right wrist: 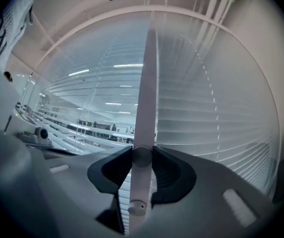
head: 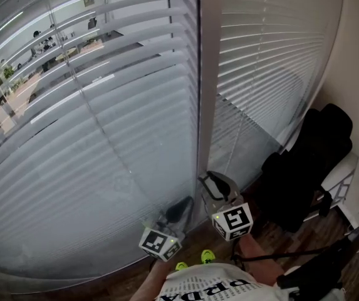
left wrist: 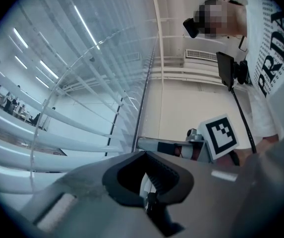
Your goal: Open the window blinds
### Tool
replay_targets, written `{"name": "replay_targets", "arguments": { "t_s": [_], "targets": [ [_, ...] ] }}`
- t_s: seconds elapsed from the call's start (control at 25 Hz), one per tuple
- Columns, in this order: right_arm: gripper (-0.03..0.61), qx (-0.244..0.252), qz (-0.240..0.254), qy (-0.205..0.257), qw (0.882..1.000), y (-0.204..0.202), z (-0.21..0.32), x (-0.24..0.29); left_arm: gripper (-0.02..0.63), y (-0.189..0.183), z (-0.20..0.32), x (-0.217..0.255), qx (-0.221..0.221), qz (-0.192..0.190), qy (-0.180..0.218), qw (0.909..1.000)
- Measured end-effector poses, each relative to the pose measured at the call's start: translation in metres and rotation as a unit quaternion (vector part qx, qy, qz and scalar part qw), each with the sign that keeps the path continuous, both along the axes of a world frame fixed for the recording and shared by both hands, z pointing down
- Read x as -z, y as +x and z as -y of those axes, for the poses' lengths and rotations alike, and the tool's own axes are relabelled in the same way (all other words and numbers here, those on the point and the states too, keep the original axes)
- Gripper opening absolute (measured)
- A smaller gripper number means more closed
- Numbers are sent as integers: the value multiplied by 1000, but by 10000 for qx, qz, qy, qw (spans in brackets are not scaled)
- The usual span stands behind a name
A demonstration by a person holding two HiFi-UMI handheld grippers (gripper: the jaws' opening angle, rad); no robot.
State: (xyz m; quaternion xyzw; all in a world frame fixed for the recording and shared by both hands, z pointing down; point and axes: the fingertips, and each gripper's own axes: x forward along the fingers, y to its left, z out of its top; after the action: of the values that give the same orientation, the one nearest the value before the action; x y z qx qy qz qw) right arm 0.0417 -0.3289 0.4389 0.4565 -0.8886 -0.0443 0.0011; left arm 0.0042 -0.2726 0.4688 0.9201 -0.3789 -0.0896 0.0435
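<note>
Half done: left blind [head: 72, 137] open, right blind [head: 267, 55] shut; my right gripper [right wrist: 142, 157] pinches the wand [right wrist: 145, 103], left gripper [left wrist: 149, 182] a pale strip [left wrist: 144, 188].

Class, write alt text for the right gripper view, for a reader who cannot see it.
The right gripper clamps a pale wand running upward. Behind it hang white slatted blinds, those at left showing a lit room.

Left gripper [head: 181, 209] fingers together, right gripper [head: 215, 184] level, fingers clamped on wand [right wrist: 144, 133].
</note>
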Motion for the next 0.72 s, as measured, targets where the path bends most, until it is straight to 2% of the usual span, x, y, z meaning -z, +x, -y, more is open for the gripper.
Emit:
{"name": "replay_targets", "arguments": {
  "t_s": [0.16, 0.36, 0.72],
  "targets": [
    [133, 24, 213, -137, 9997, 0, 1, 0, -6, -1, 0, 0, 33, -10, -24, 10000],
    [133, 84, 765, -486, 9958, 2, 1, -1, -6, -1, -1, 1, 22, -11, 6, 10000],
    [133, 169, 1080, -710, 9915, 3, 3, -1, -6, 4, 2, 4, 6, -43, 4, 10000]
  ]
}}
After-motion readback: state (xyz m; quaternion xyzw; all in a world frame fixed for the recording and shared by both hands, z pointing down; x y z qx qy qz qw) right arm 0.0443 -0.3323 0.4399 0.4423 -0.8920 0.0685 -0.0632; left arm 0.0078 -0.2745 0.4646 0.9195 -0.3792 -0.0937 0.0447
